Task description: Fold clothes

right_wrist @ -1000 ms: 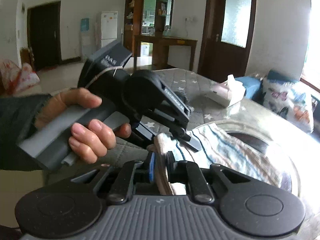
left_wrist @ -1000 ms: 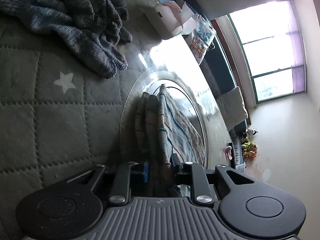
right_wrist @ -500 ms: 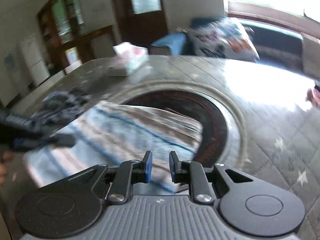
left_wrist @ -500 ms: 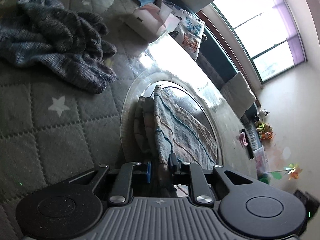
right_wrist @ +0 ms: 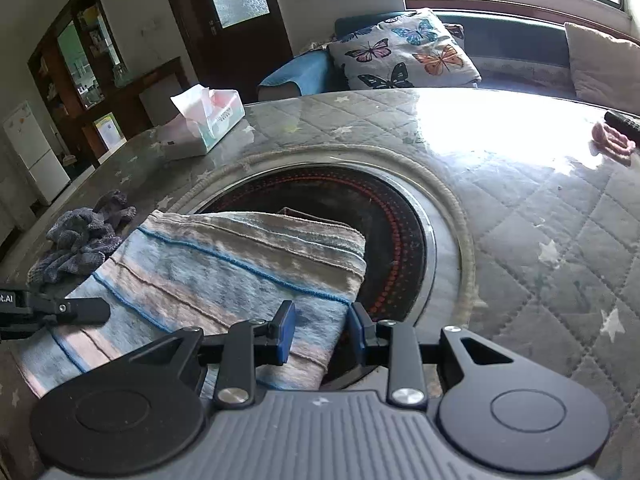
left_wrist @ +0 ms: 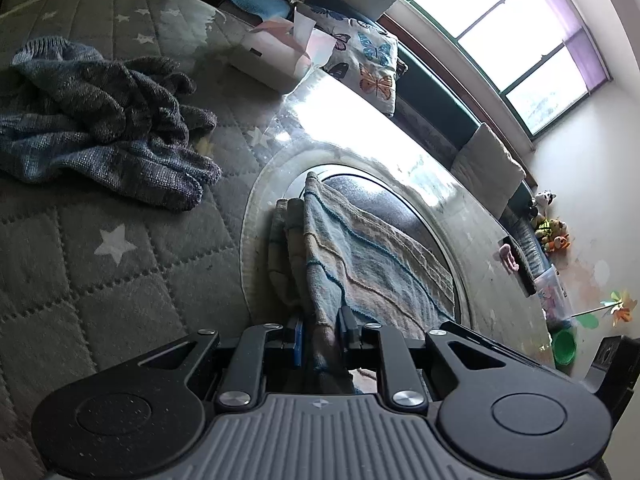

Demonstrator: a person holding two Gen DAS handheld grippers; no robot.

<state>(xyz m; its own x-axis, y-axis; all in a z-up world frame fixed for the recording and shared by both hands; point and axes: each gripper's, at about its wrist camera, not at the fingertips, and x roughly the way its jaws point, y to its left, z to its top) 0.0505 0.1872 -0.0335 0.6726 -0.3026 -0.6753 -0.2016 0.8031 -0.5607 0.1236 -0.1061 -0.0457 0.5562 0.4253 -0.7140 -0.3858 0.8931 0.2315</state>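
Note:
A folded striped blue and beige cloth [right_wrist: 224, 268] lies over the round dark inset of the quilted table; it also shows in the left wrist view [left_wrist: 360, 256]. My left gripper [left_wrist: 320, 336] is shut on the cloth's near edge, and its tip [right_wrist: 80, 312] shows at the cloth's left side in the right wrist view. My right gripper [right_wrist: 320, 332] is open and empty, just above the cloth's near right corner. A crumpled grey-blue knit garment [left_wrist: 100, 120] lies on the table to the left; it also shows in the right wrist view [right_wrist: 80, 240].
A tissue box [right_wrist: 204, 124] stands at the table's far side. The round dark inset [right_wrist: 392, 232] has a raised rim. A butterfly pillow [right_wrist: 408, 56] lies on the bench under the window. A pink item [right_wrist: 612, 140] lies at the table's right edge.
My right gripper has let go of the cloth, opened and swung back to the right. My left gripper still holds the cloth's edge; the folded cloth now lies flatter.

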